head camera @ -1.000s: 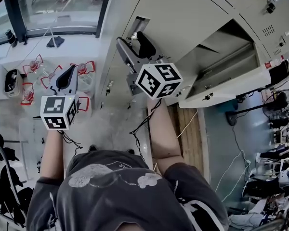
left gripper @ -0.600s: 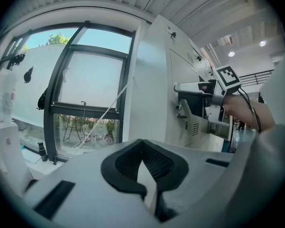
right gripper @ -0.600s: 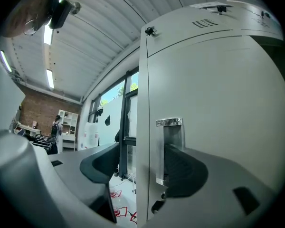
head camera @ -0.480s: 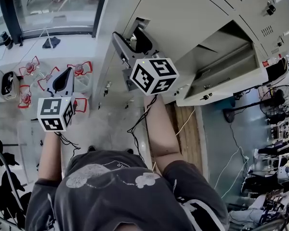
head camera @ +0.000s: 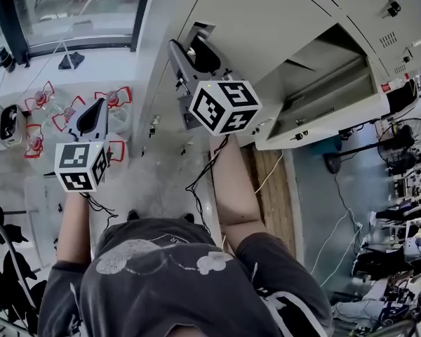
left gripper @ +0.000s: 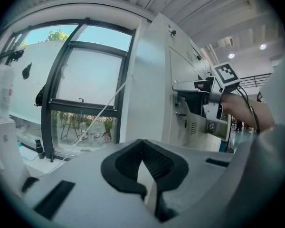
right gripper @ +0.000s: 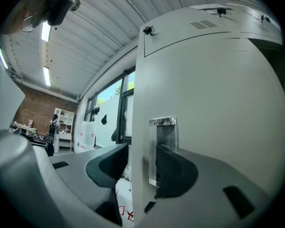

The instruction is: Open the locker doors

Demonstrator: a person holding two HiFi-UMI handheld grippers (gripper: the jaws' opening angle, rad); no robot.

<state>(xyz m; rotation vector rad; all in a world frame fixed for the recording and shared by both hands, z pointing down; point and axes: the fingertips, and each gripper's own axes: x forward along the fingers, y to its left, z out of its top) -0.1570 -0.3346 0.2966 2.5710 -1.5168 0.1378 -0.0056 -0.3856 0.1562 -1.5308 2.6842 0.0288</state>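
Observation:
A bank of pale grey lockers [head camera: 266, 20] fills the head view's upper right. My right gripper [head camera: 196, 51] points level at a closed locker door [right gripper: 213, 89]. Its jaws have just been closing and straddle the door's left edge: one pad sits in the recessed metal handle [right gripper: 164, 141], the other on the door's outer side, both pressing on it. Off to the left, my left gripper [head camera: 95, 114] hangs away from the lockers, its pads [left gripper: 143, 163] together with nothing between them.
One locker to the right stands with its door [head camera: 337, 121] swung out, its compartment [head camera: 330, 76] bare. A large window [head camera: 84, 12] lies left of the lockers. Several red-trimmed items [head camera: 116, 98] sit on the floor, a fan [head camera: 407, 153] and cables at far right.
The right gripper has edged in toward the recessed handle and its jaws have narrowed onto the door edge. The left gripper has stayed put.

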